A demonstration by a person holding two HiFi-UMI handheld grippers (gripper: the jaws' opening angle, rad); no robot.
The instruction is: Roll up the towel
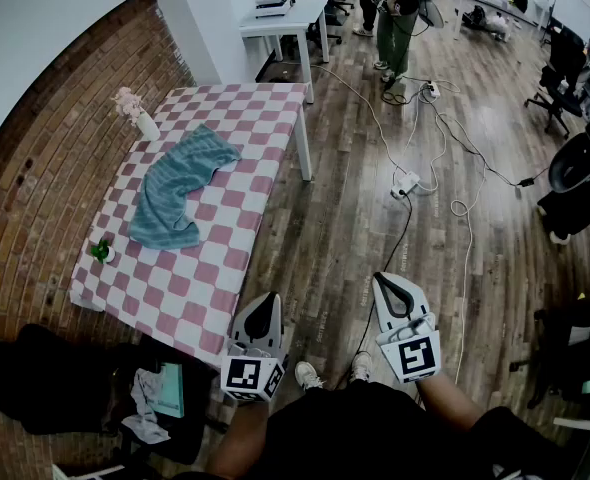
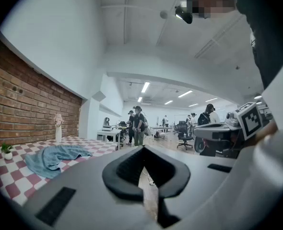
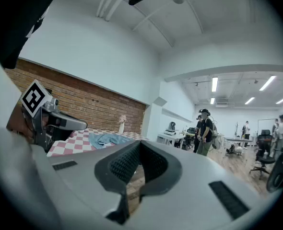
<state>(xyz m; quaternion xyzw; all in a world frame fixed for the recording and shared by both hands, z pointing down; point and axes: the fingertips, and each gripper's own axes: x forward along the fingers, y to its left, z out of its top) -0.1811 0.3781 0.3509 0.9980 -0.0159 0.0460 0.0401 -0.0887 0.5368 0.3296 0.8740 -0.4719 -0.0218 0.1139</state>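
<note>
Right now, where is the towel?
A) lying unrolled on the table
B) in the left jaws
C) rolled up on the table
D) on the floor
A: the towel lies loose and rumpled on the table, while the left gripper and right gripper are shut, empty, short of it.

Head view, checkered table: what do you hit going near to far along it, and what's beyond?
small potted plant → teal towel → white vase with flowers → beyond, white desk
</note>
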